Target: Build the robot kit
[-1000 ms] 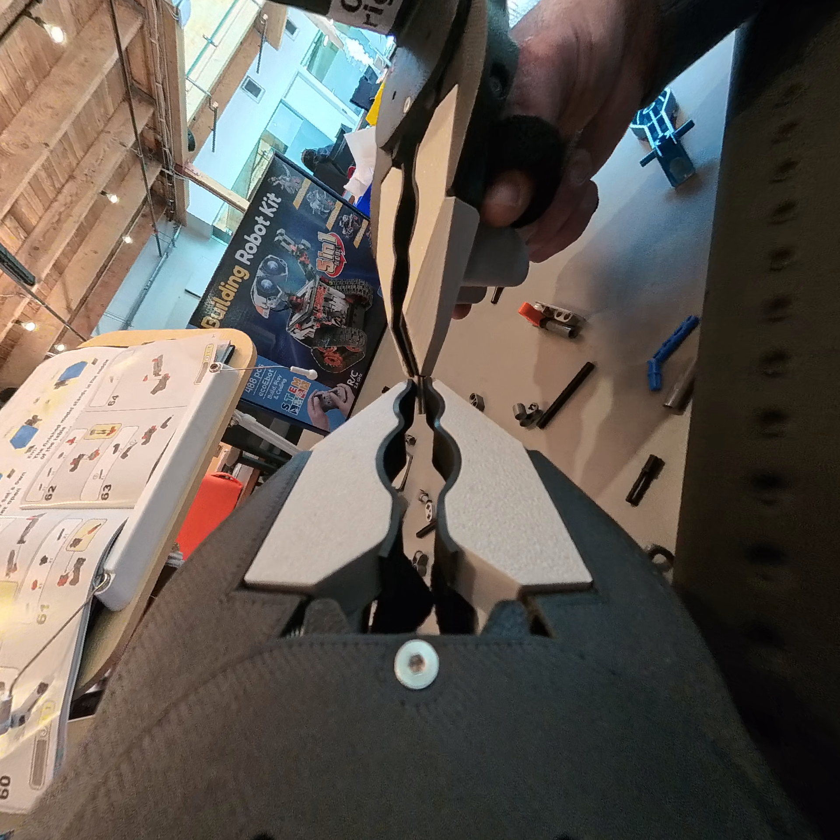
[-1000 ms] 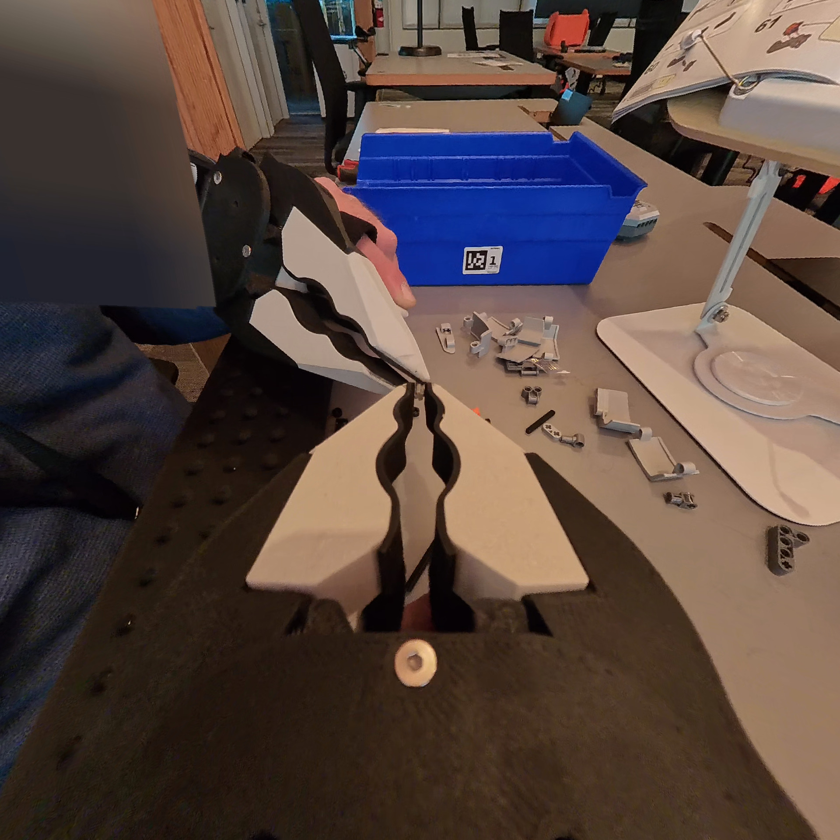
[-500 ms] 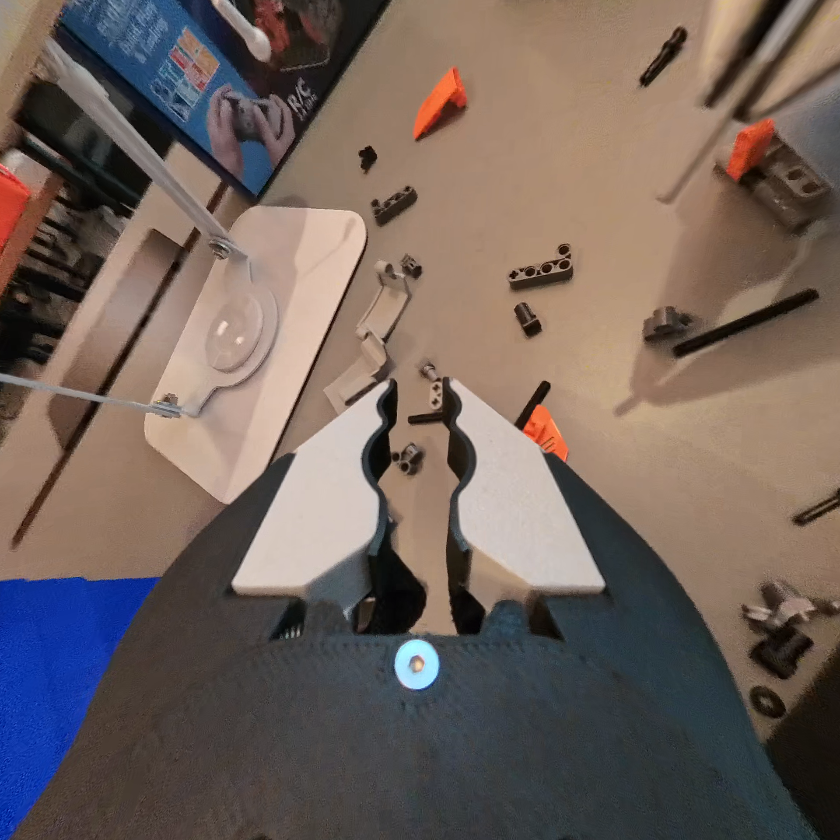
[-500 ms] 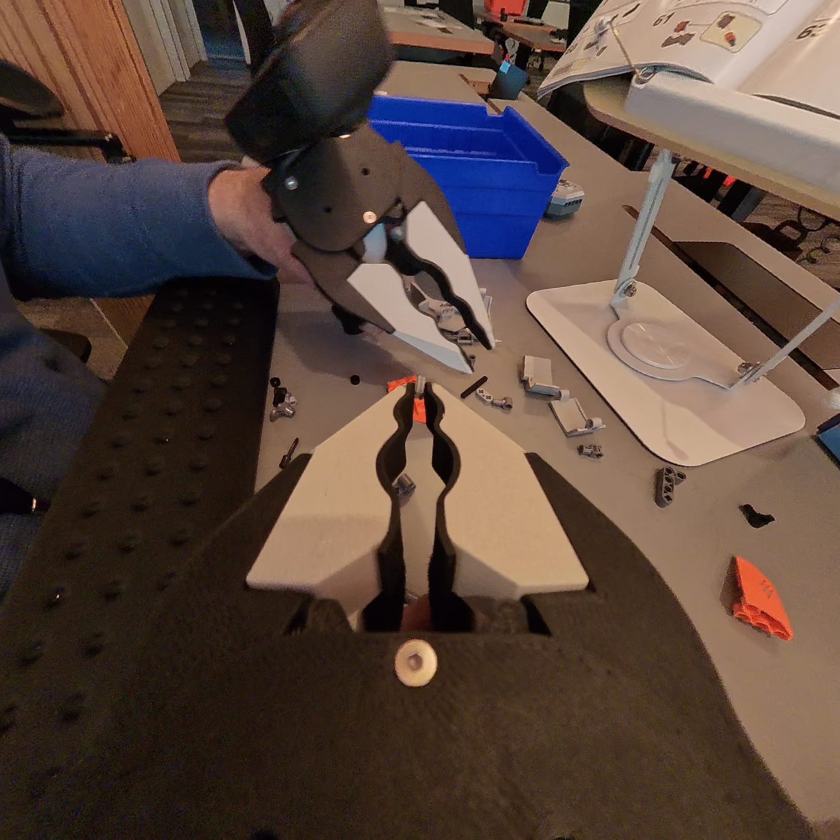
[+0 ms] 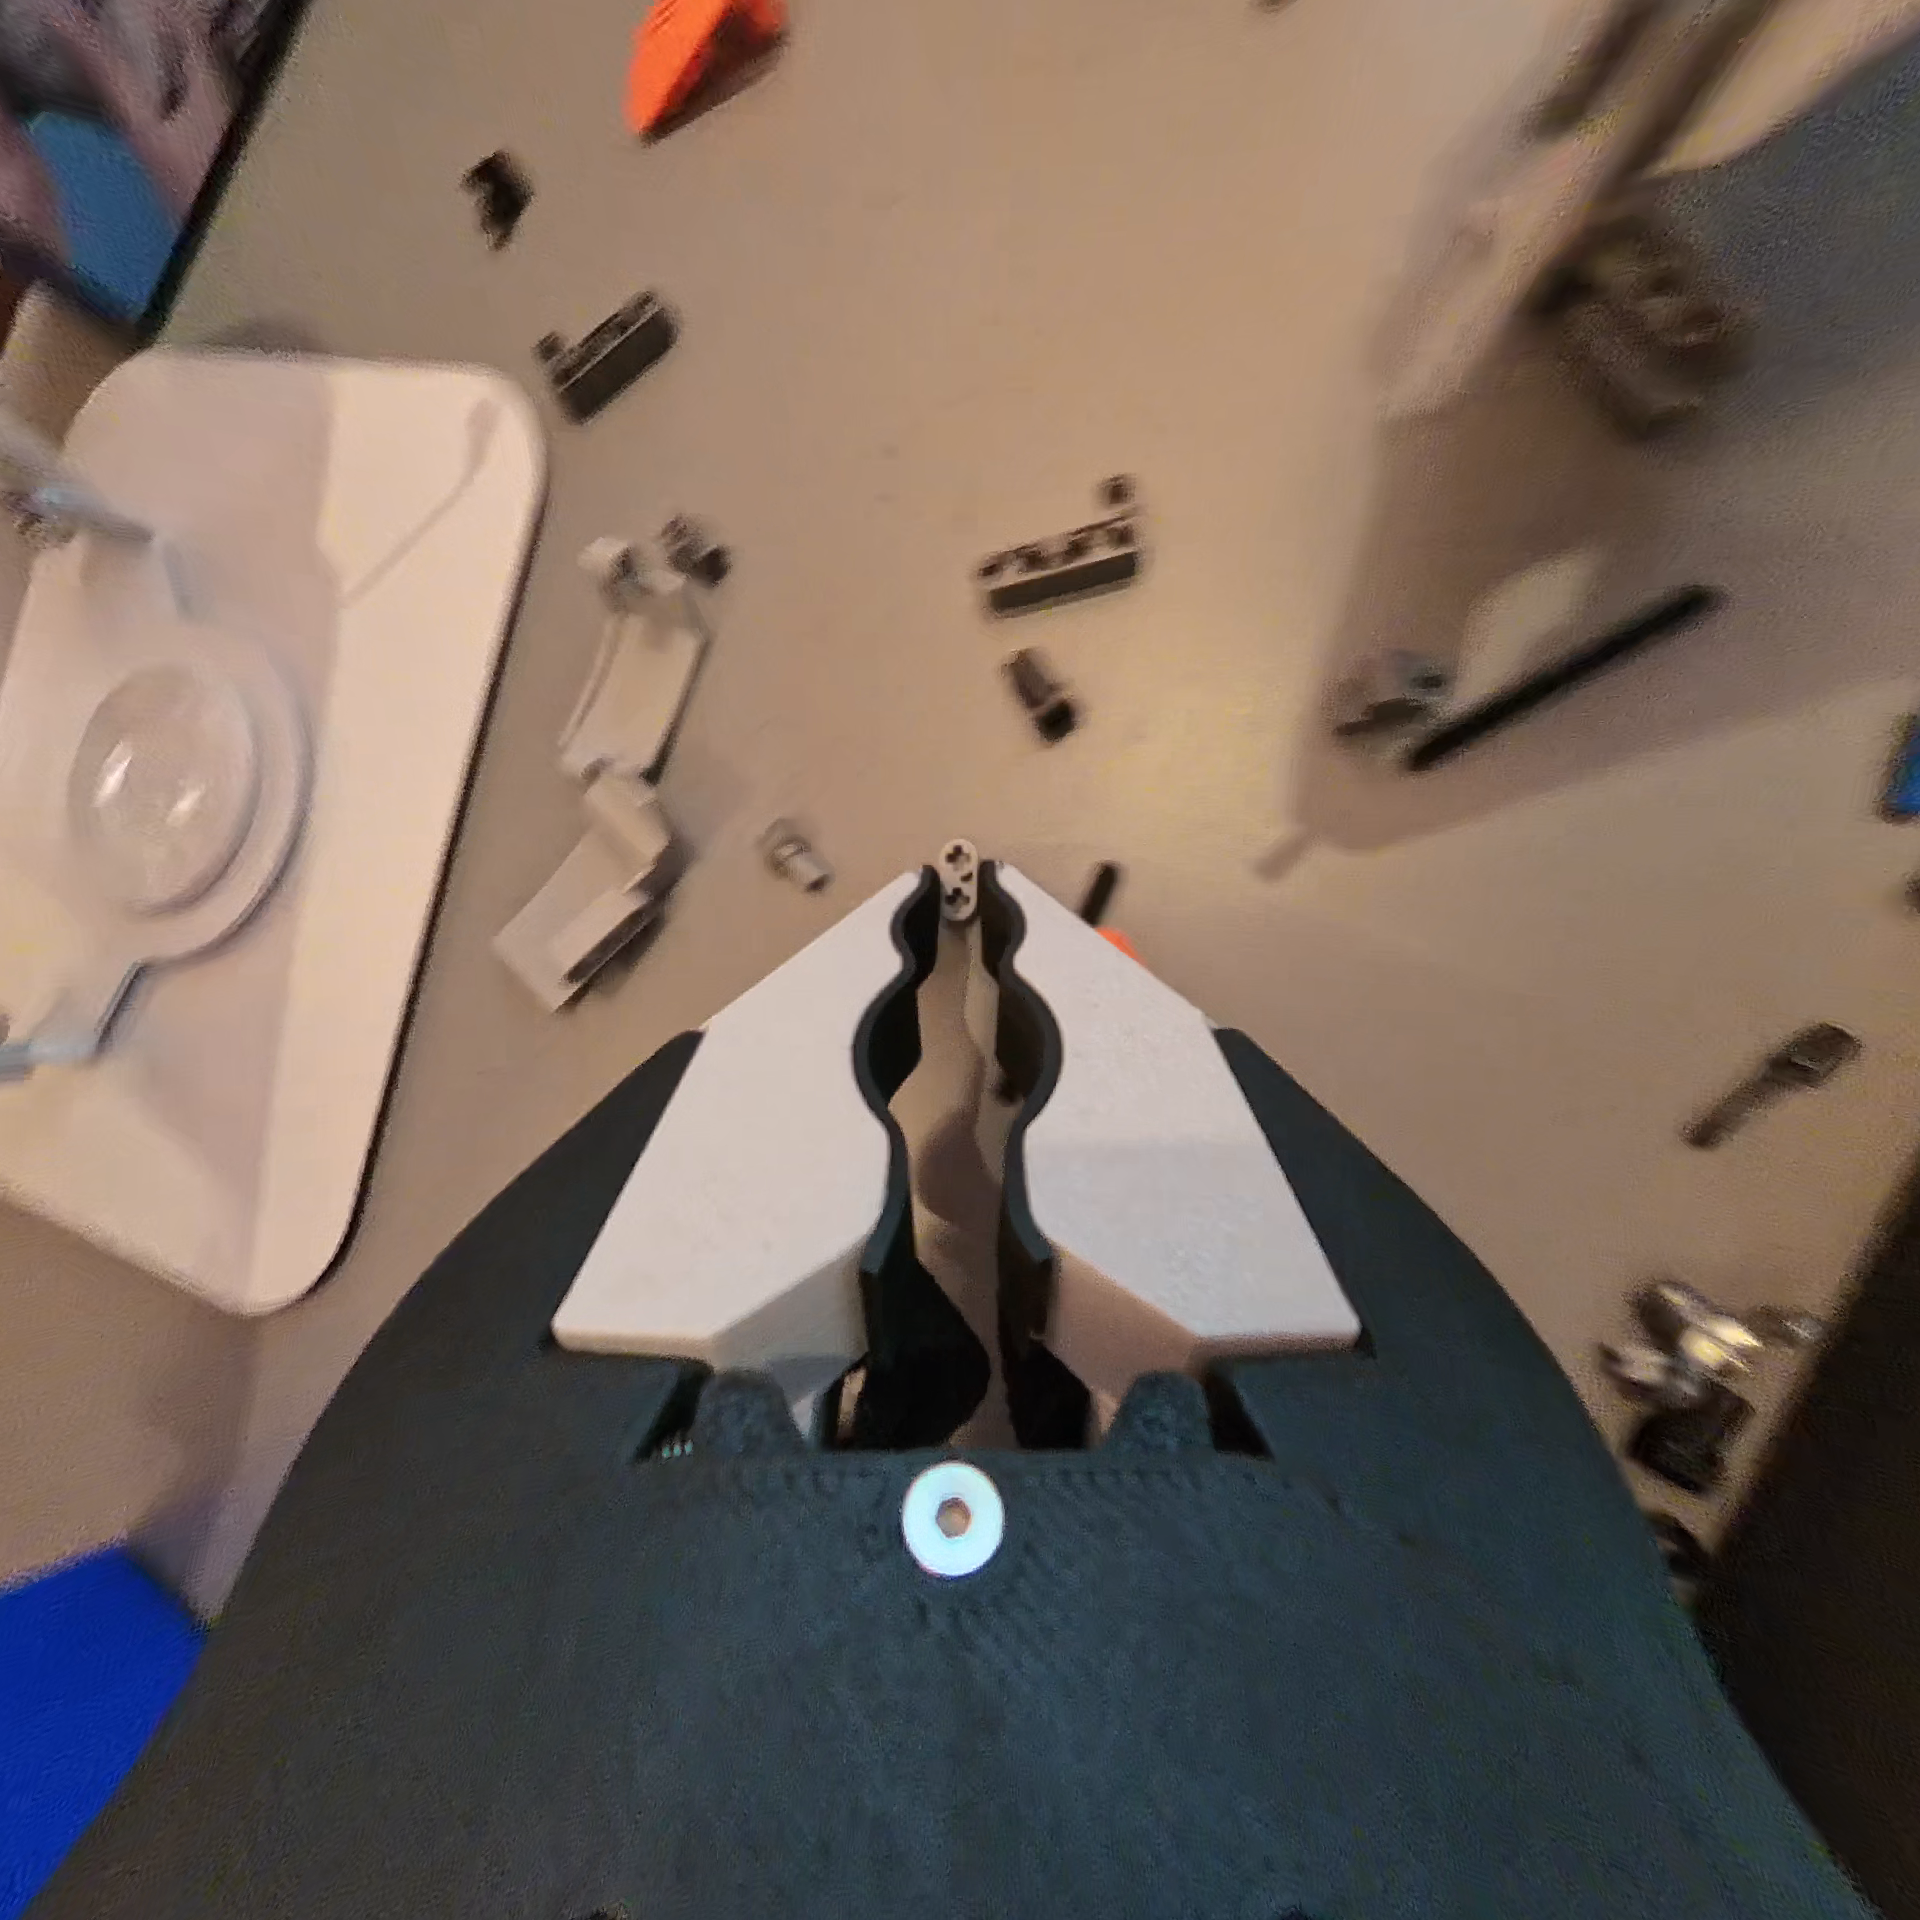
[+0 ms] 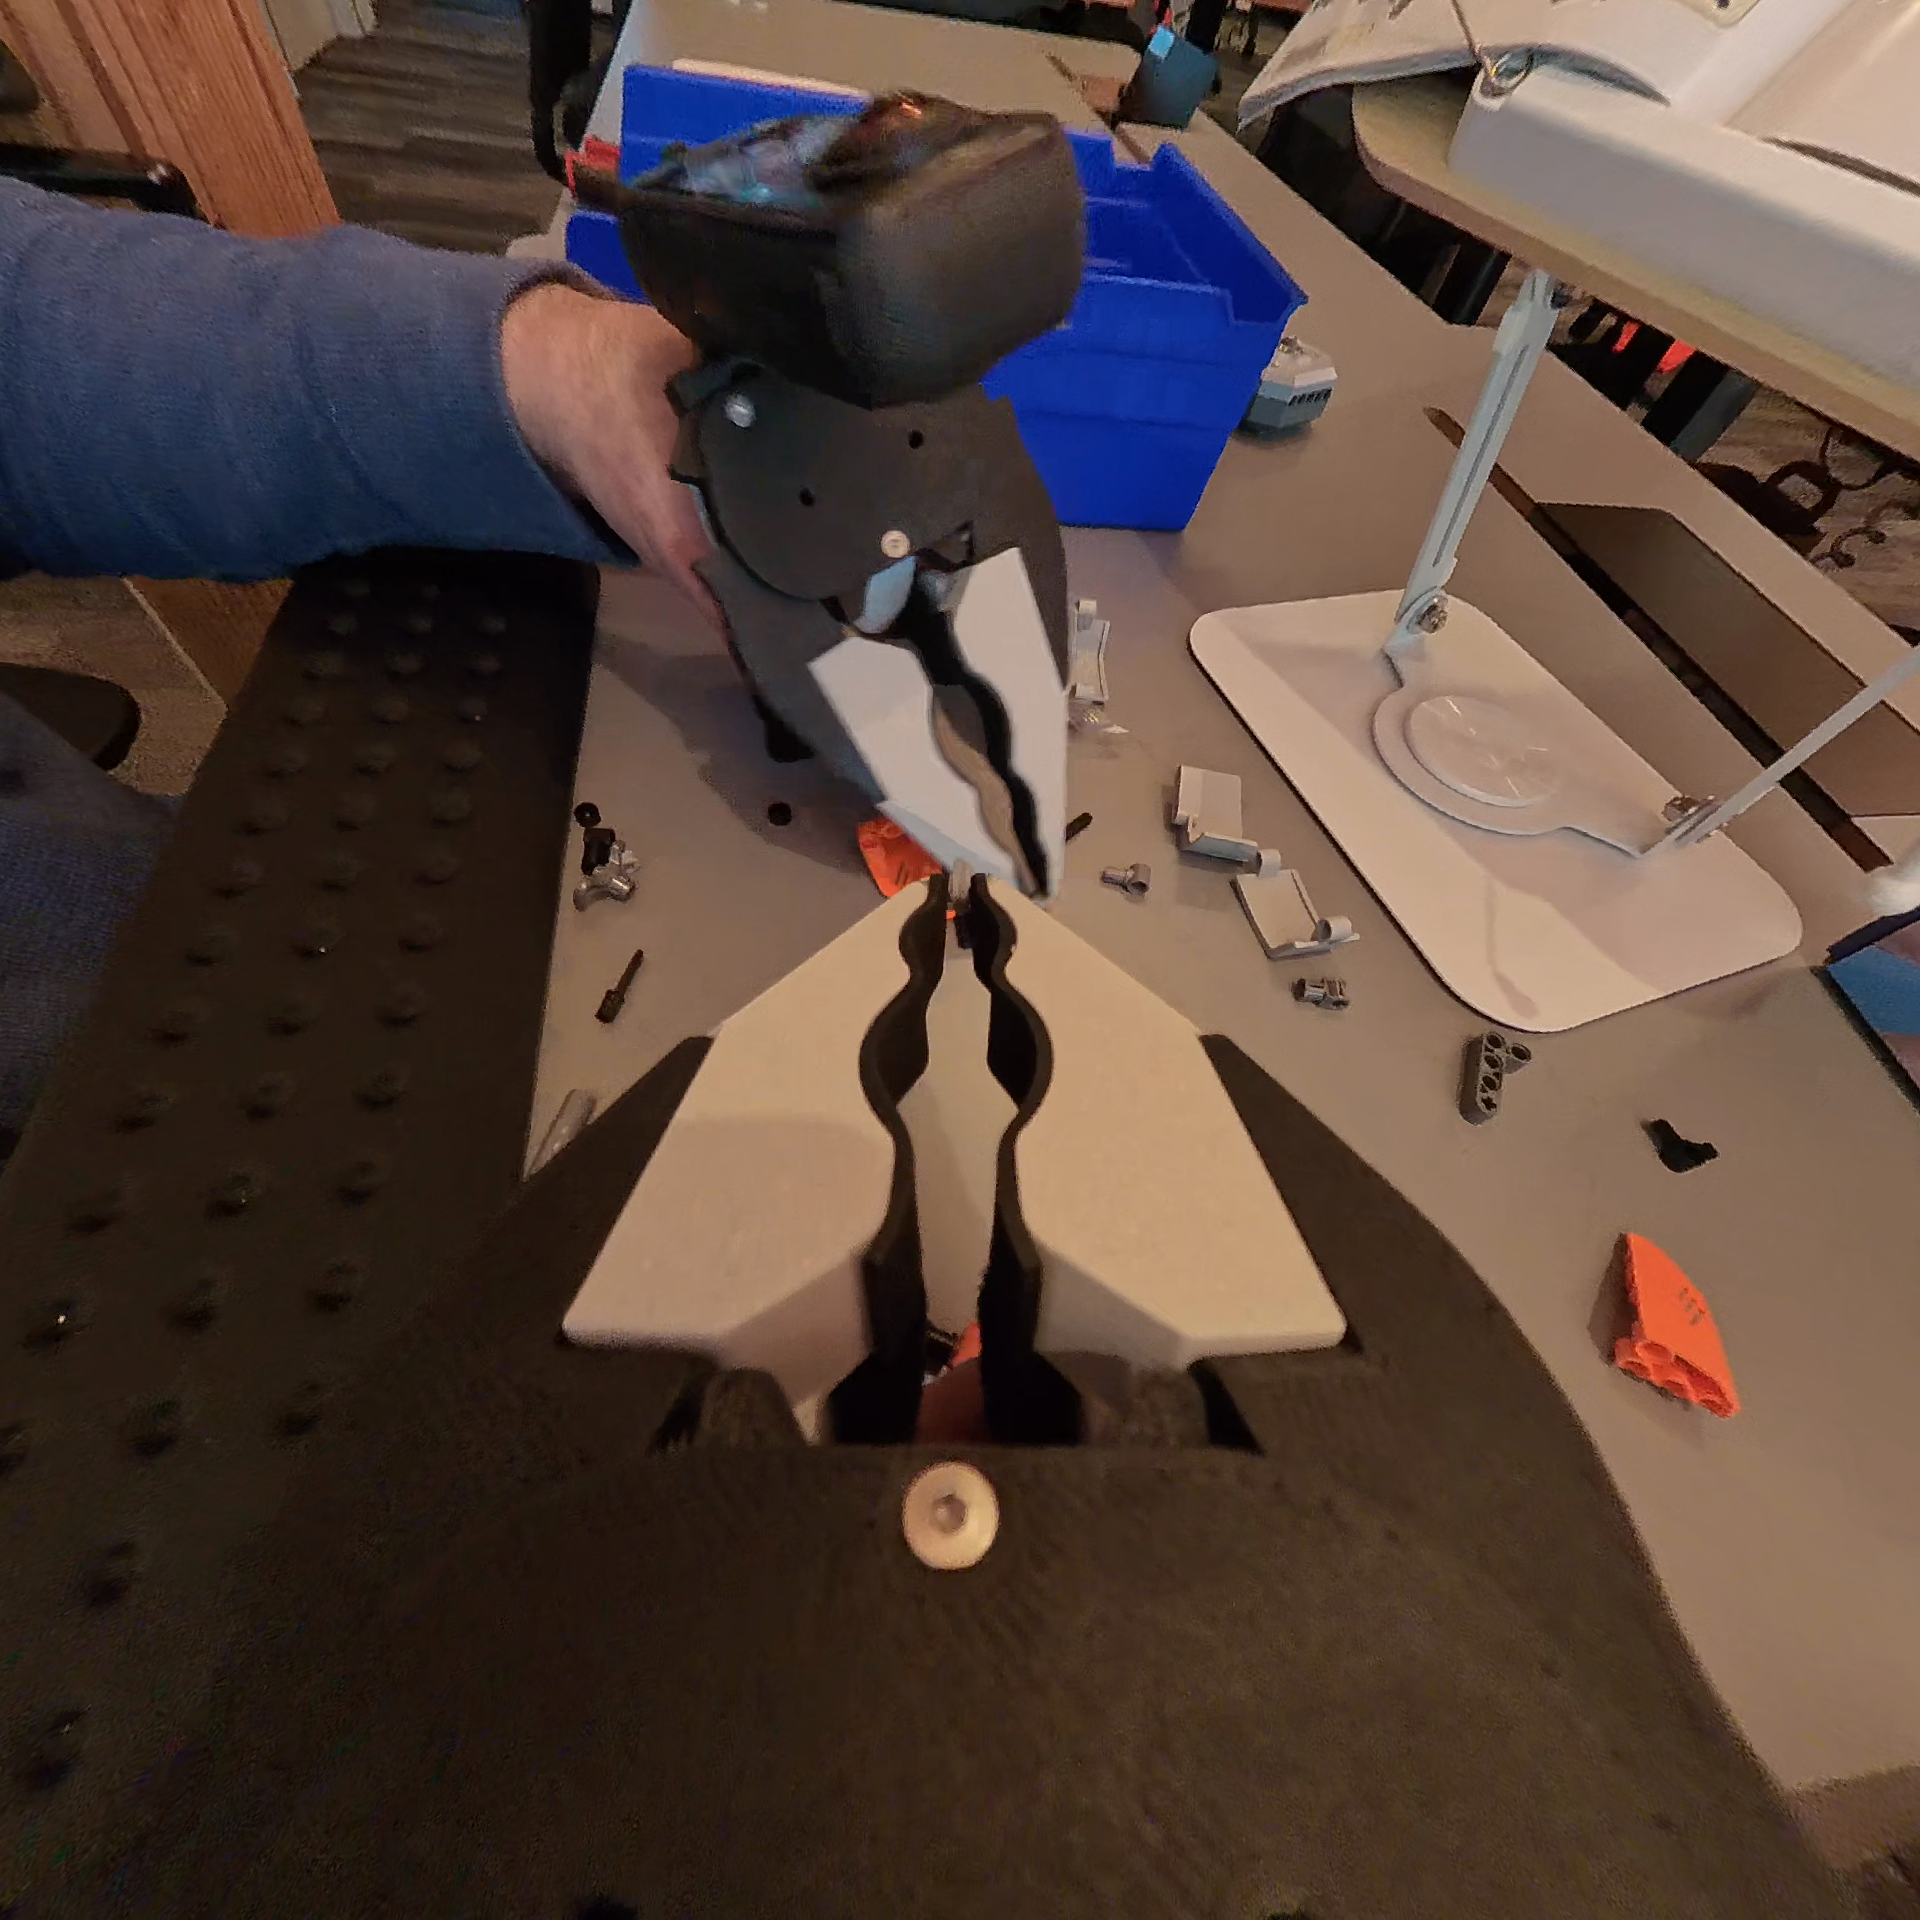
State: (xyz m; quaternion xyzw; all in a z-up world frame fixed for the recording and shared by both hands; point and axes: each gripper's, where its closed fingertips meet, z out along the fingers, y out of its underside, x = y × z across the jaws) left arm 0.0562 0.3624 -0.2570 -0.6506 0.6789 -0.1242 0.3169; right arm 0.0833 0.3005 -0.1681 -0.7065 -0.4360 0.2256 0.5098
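Note:
My left gripper [image 5: 958,883] points down over the grey table and is shut on a small light-grey connector [image 5: 956,871] with cross holes, pinched at the fingertips. In the right wrist view a hand in a blue sleeve holds it [image 6: 1023,873], tips down, just above an orange piece [image 6: 894,852]. My right gripper [image 6: 956,902] is shut on a small grey pin [image 6: 954,885] at its tips, almost touching the left gripper's tips. It shows blurred at the upper right of the left wrist view [image 5: 1299,831].
A white stand base [image 6: 1507,831] lies to the right, a blue bin [image 6: 1143,343] behind, a black studded board [image 6: 312,935] on the left. Loose parts are scattered: grey panels [image 5: 613,831], a grey beam [image 6: 1491,1075], a black axle [image 5: 1558,675], an orange wedge [image 6: 1673,1330]. One gripper's finger ends stand about 11 centimetres off the other's. My right gripper's tips are some 9 centimetres from the black axle [image 5: 1558,675].
The left gripper swung from facing the right gripper down to the table, opened, then shut on the small grey connector. The right gripper kept its pin and stayed close by.

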